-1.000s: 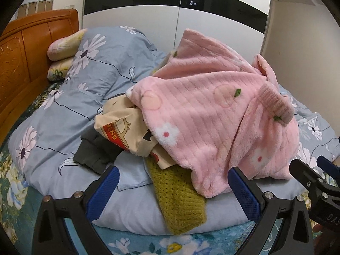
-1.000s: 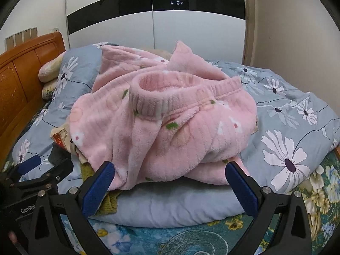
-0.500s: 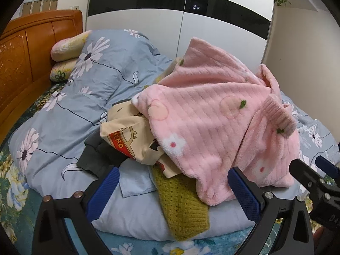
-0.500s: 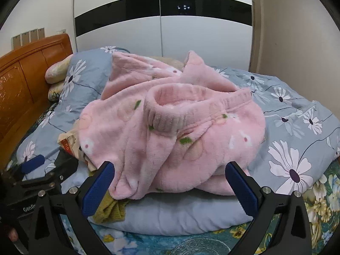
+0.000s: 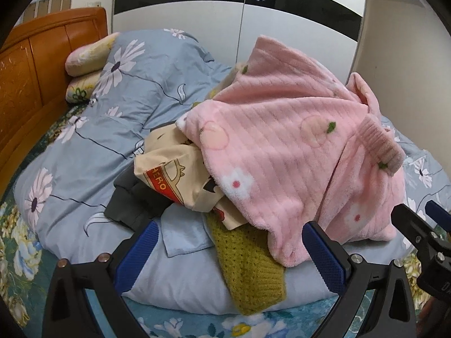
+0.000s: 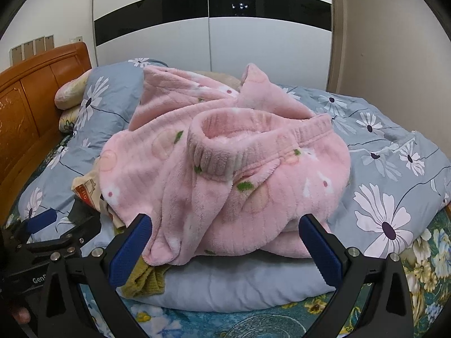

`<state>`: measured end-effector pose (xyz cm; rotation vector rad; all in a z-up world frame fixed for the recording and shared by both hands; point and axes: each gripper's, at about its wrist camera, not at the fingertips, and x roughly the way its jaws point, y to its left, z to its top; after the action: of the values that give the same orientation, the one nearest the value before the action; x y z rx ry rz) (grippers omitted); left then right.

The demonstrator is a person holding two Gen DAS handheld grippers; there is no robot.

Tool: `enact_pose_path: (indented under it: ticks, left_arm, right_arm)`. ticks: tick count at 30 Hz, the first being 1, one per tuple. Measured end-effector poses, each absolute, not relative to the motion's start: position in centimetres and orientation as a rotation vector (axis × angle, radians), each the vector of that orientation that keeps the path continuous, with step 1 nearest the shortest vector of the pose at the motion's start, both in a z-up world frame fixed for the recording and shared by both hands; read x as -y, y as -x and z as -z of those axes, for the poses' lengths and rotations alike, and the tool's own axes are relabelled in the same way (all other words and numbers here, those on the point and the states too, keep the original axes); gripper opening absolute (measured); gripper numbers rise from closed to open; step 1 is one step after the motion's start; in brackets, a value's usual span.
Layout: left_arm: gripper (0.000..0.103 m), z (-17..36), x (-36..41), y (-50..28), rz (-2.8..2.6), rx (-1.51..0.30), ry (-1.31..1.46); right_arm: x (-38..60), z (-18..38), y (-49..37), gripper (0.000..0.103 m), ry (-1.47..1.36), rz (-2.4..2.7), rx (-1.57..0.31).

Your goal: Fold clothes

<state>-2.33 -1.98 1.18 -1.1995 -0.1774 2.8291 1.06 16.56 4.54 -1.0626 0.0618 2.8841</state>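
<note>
A heap of clothes lies on the bed. On top is a fluffy pink garment (image 5: 296, 152) with flower and fruit prints; its ribbed waistband (image 6: 225, 152) faces the right wrist view. Under it lie a cream printed shirt (image 5: 172, 174), a dark grey piece (image 5: 129, 205), a light blue piece (image 5: 183, 236) and a mustard knit (image 5: 248, 267). My left gripper (image 5: 228, 256) is open and empty, just short of the mustard knit. My right gripper (image 6: 225, 245) is open and empty, in front of the pink garment's lower edge.
A blue-grey daisy duvet (image 5: 93, 146) covers the bed, with pillows (image 5: 87, 56) by the wooden headboard (image 5: 31, 64). A white wardrobe (image 6: 208, 33) stands behind. A floral sheet (image 6: 422, 264) shows at the bed's near edge.
Both grippers have drawn back a little and tilted up, so the clothes heap sits lower and farther in both views. Nothing was taken hold of.
</note>
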Motion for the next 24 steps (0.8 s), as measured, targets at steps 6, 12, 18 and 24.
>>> enact_pose_path:
  ticks: [6, 12, 18, 24]
  left_arm:
    - [0.103, -0.2, 3.2, 3.1, -2.802, 0.328, 1.244]
    - [0.103, 0.2, 2.9, 3.4, -2.808, 0.284, 1.239]
    - [0.103, 0.8, 3.2, 3.7, -2.794, 0.287, 1.241]
    - [0.103, 1.5, 4.2, 3.9, -2.788, 0.294, 1.261]
  right_arm:
    - [-16.5, -4.2, -0.7, 0.103, 1.062, -2.881, -0.066]
    - [-17.0, -3.5, -0.1, 0.102, 1.106, -2.875, -0.174]
    - [-17.3, -2.6, 0.5, 0.097, 1.140, -2.850, -0.215]
    - [-17.2, -2.3, 1.6, 0.090, 1.114, -2.858, -0.290]
